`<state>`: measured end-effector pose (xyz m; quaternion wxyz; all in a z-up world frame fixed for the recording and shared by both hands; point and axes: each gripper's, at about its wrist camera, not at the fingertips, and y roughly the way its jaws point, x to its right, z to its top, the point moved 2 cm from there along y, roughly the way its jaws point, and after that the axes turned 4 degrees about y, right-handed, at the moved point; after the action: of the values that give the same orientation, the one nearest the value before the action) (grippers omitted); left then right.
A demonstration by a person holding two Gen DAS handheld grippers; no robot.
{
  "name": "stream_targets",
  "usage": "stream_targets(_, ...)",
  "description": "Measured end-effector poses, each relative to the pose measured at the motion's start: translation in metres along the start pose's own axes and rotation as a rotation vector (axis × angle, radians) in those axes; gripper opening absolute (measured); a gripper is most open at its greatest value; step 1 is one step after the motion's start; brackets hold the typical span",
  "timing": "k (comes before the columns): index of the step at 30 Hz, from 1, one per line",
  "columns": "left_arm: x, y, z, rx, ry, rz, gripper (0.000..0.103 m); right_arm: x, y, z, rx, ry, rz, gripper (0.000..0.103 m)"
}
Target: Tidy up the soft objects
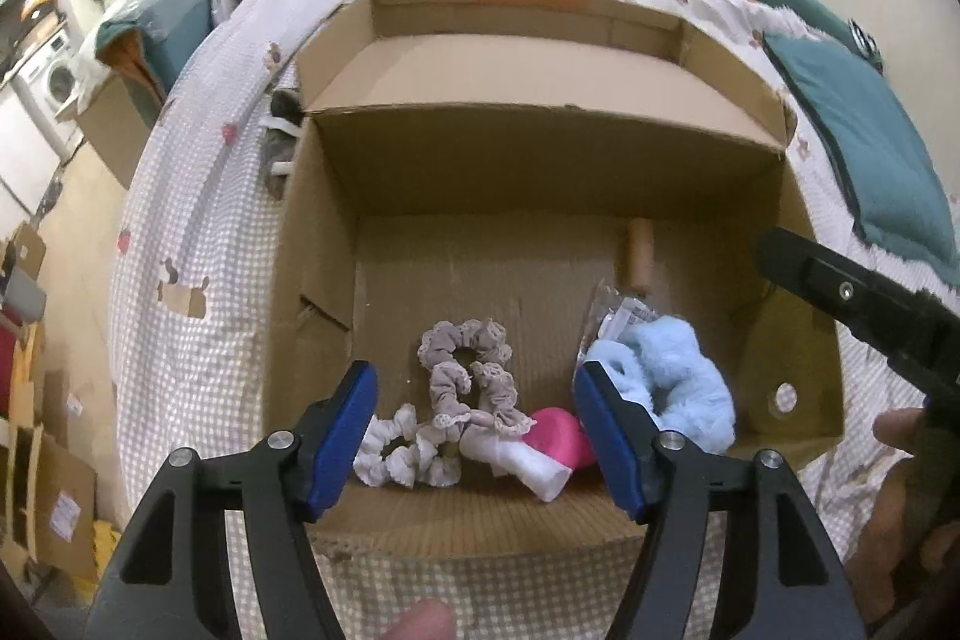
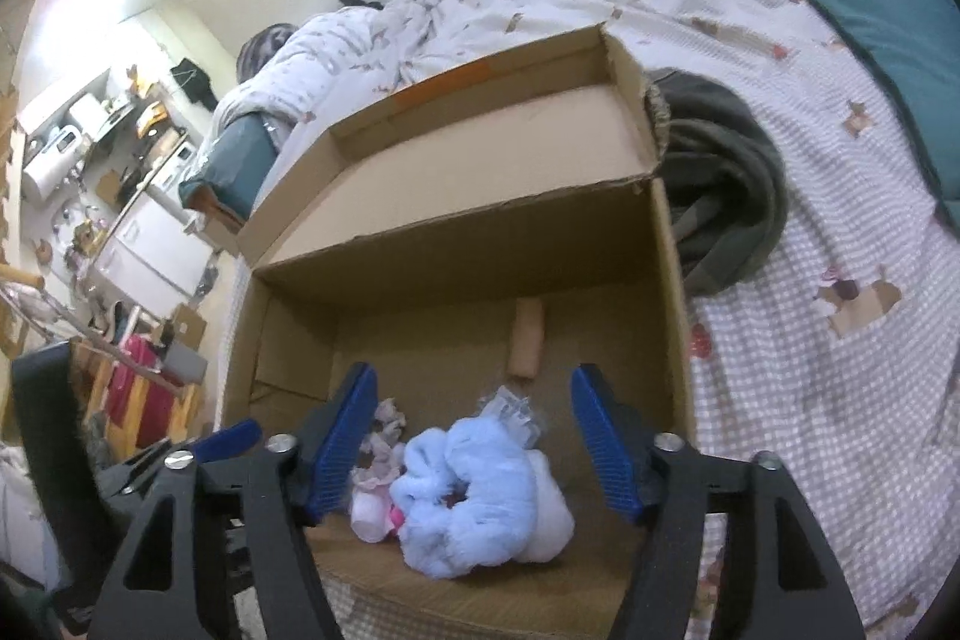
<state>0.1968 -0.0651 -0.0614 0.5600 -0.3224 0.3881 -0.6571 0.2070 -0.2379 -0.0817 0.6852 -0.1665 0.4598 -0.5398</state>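
1. Cardboard box (image 1: pixel 600 148), brown and open-topped with its flaps folded out, sits on a checked bedspread (image 1: pixel 198 232); the soft things lie on its floor near the front wall.
2. At the left of the pile, seen from the left wrist, a white scrunchie (image 1: pixel 399 451) touches a grey lace-edged scrunchie (image 1: pixel 471 376) just behind it.
3. The left gripper (image 1: pixel 477 439) hangs over the front of the box with its blue pads spread; nothing is pinched between them.
4. Under the grey scrunchie's right end lies a white rolled cloth (image 1: pixel 528 463), and a pink object (image 1: pixel 561 436) is beside it, partly hidden.
5. Further right, a fluffy light-blue scrunchie (image 1: pixel 672 376) rests against a crinkled clear packet (image 1: pixel 618 316); a small tan cylinder (image 1: pixel 639 253) stands apart behind them.
6. The right gripper (image 2: pixel 474 451) is likewise spread wide above the light-blue scrunchie, its pads clear of it and empty.
7. A teal pillow (image 1: pixel 870 148) lies on the bed to the right of the box.
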Motion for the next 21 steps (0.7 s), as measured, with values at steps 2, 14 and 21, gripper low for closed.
stream_targets(2,-0.006,-0.007,-0.001,0.008,-0.022,-0.016,0.066,0.001,-0.005,0.000,0.022,-0.001,-0.010,0.089)
stream_targets(14,-0.032,-0.063,-0.005,0.152,-0.121,-0.104,0.099,-0.008,-0.056,-0.008,0.143,-0.014,-0.051,0.103)
stream_targets(21,-0.040,-0.098,-0.023,0.253,-0.114,-0.072,0.102,-0.023,-0.090,-0.026,0.187,-0.093,-0.109,0.103)
